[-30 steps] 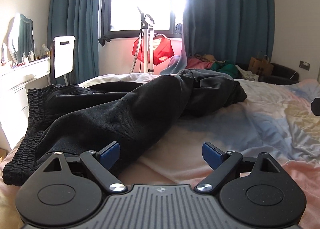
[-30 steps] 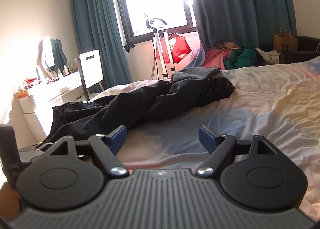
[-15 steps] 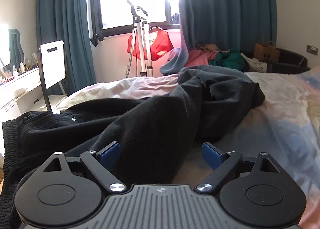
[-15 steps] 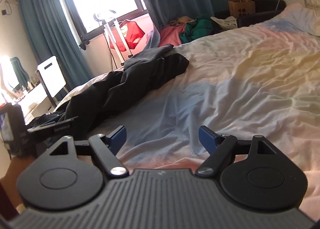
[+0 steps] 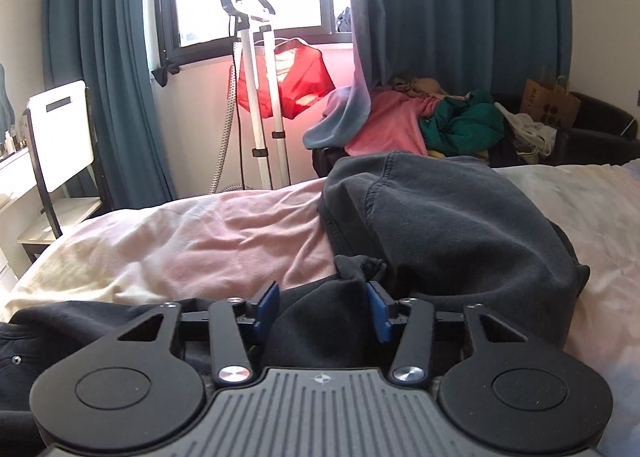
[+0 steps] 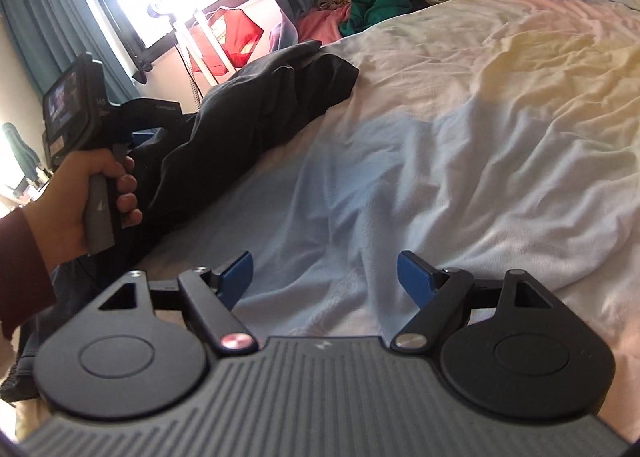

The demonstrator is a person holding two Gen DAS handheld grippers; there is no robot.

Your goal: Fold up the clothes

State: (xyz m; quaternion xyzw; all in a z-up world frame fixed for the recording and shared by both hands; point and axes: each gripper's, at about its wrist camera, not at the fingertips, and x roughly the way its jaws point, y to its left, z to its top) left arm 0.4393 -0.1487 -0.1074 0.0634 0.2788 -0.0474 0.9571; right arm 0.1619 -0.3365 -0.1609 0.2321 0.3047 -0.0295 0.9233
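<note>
Dark grey trousers lie crumpled along the left side of the bed; they also show in the right wrist view. My left gripper has its blue pads narrowed around a bunched fold of the trousers, which fills the gap between them. In the right wrist view a hand holds the left gripper's handle against the trousers. My right gripper is open and empty, above bare pastel bedsheet, to the right of the trousers.
A garment steamer stand with a red garment stands by the window. A pile of pink and green clothes and a paper bag lie beyond the bed. A white chair stands at left.
My left gripper has moved forward into the trousers and its pads have closed in on a fold. My right gripper has swung right over bare sheet, still open.
</note>
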